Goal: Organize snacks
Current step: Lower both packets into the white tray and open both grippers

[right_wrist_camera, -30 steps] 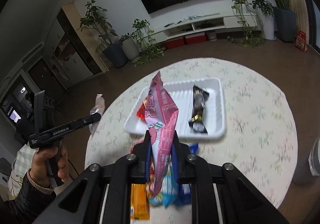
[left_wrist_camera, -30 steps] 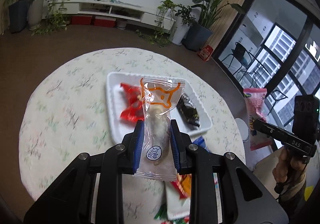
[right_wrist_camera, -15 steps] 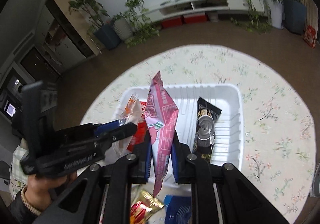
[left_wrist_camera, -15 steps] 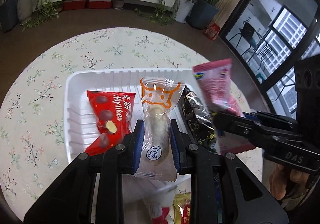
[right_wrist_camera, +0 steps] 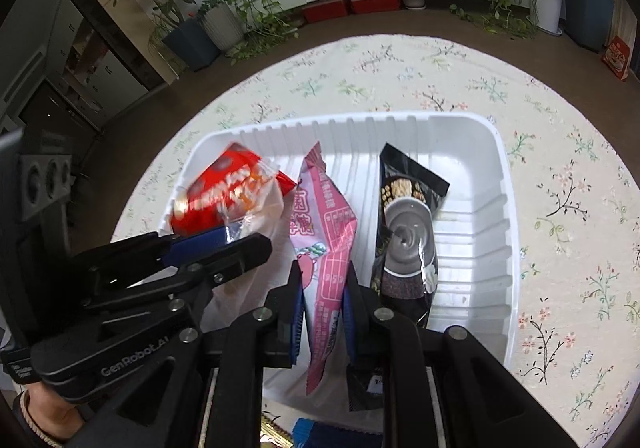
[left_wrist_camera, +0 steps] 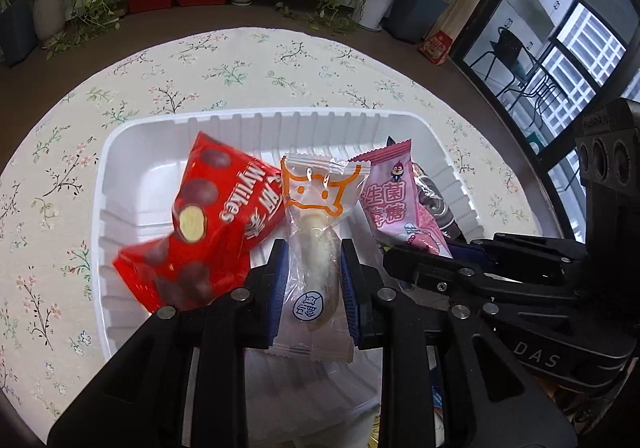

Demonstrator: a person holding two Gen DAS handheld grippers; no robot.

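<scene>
Snacks sit over the ribbed white plastic tray [left_wrist_camera: 120, 152]: left gripper [left_wrist_camera: 312, 280] pinches a clear crinkly packet [left_wrist_camera: 316, 216], right gripper [right_wrist_camera: 322, 300] pinches a pink packet [right_wrist_camera: 326, 232]. Only the right view shows the glossy black packet [right_wrist_camera: 408, 236] whole.

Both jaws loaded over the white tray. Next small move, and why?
Probably lower a little, then open: the left gripper grips the clear orange-printed snack packet and the right gripper the pink candy packet, both over the white ribbed plastic tray.

Snack packets [right_wrist_camera: 408, 240] in tray [right_wrist_camera: 472, 248] on table [right_wrist_camera: 560, 152]
</scene>
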